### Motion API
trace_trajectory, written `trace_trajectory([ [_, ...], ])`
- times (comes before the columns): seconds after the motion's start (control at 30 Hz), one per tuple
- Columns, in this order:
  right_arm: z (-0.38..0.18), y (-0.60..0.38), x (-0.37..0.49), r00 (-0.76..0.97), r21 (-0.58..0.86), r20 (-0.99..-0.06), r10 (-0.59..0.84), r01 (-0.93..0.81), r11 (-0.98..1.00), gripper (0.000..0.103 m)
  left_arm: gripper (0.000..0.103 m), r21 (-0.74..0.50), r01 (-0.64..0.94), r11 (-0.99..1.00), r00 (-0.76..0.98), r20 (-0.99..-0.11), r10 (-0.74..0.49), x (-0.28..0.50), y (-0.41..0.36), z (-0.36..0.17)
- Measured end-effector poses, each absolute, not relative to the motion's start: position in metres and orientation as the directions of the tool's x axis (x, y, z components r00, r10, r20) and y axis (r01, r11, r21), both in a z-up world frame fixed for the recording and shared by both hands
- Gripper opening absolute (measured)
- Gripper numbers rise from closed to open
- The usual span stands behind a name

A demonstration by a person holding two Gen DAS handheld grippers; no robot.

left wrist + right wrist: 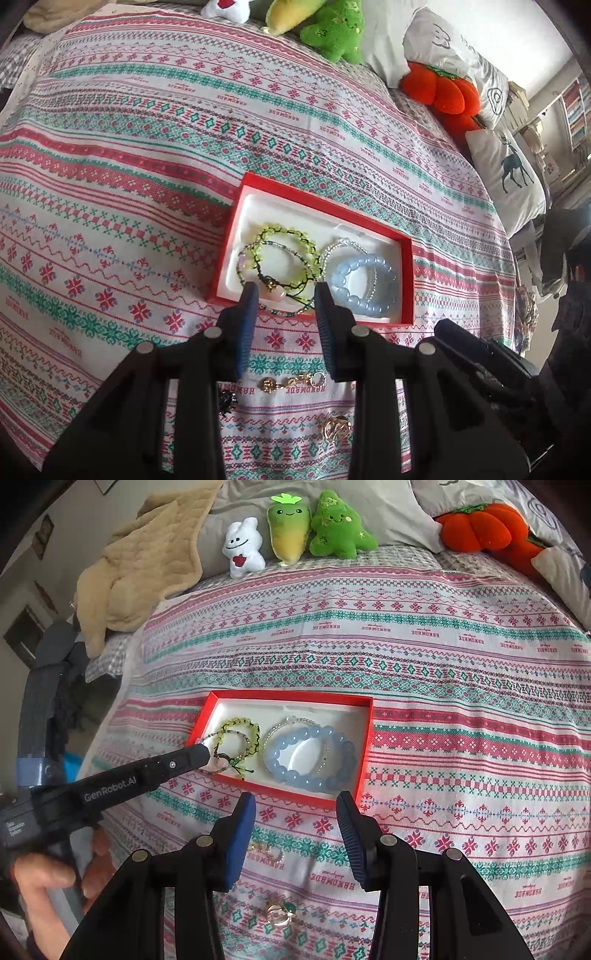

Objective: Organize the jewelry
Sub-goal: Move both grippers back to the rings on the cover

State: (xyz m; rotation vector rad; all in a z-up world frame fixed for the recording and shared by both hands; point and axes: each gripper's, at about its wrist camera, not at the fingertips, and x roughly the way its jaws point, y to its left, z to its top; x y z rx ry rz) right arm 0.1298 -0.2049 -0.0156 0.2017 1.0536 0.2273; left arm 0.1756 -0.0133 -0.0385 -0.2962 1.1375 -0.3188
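The bedspread (pixel 443 686) repeats "HANDMADE" in red. On it sits a red box (pixel 288 696) holding a green bracelet (pixel 240 725) at left and a blue bracelet (pixel 314 757) at right. The left tool (pixel 284 299), marked "GenRobot.AI", reaches its near-left edge, moderately parted, empty. The right tool (pixel 295 805) hovers nearer, wide. Gold charms (pixel 291 382) lie near.

left gripper (pixel 205 755): black, "GenRobot.AI" lettering | fingers (pixel 246 325): blue ribbed pads

Home bedroom, bed under patterned quilt (pixel 443 686), plush toys (pixel 332 528), pillows (pixel 513 173), bookshelves (pixel 576 110)
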Motion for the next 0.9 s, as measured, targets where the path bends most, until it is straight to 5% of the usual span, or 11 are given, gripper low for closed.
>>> trace_trajectory([
  [0.43,-0.012,-0.207,0.126,0.475,0.270,-0.833,0.284,-0.098,0.958,0.046,0.032,-0.411,0.071,0.909,0.396,-0.825,-0.404,0.183,-0.015,-0.032],
  [0.67,-0.007,-0.203,0.115,0.447,0.293,-0.839,0.311,-0.112,0.950,0.057,0.067,-0.350,0.068,0.934,0.451,-0.824,-0.342,0.154,-0.003,-0.010],
  [0.9,-0.012,-0.191,0.099,0.403,0.263,-0.866,0.297,-0.139,0.955,0.060,0.068,-0.186,0.100,0.977,0.415,-0.885,-0.211,0.103,0.010,-0.021],
])
